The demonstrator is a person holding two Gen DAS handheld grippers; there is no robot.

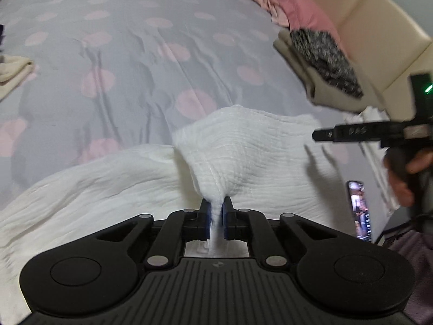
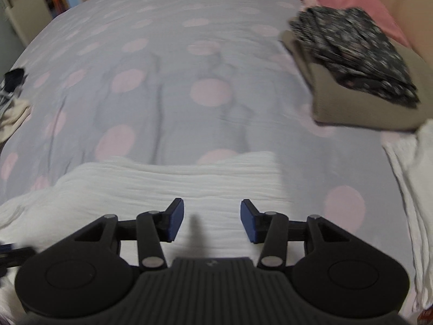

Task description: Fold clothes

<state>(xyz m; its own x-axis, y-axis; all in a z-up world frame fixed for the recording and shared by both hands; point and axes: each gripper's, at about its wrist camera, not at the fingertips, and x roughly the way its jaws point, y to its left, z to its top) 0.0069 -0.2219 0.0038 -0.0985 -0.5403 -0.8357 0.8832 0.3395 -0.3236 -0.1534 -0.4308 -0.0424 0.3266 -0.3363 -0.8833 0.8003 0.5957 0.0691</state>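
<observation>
- A white crinkled cloth (image 1: 257, 149) is spread on a bed cover (image 1: 135, 54) of grey with pink dots.
- A bunched edge of the cloth is pinched between the blue pads of the left gripper (image 1: 215, 218), whose fingers are closed tight on it; the fabric is drawn up into a peak from the pinch.
- In the left wrist view the right gripper (image 1: 351, 134) is seen at the right edge, held by a hand (image 1: 403, 173) above the right part of the cloth.
- In the right wrist view the right gripper (image 2: 212, 220) is seen with its fingers standing apart; nothing is held between them, and the flat cloth (image 2: 176, 184) lies beneath.
- A dark speckled garment (image 2: 354, 54) is folded on top of a folded beige one (image 2: 351, 105), at the far right of the bed, near a pink pillow (image 1: 297, 5).
- Another white garment (image 2: 411, 178) lies at the right edge.
- A phone (image 1: 360, 211) lies on the bed just beside the cloth's right side.
</observation>
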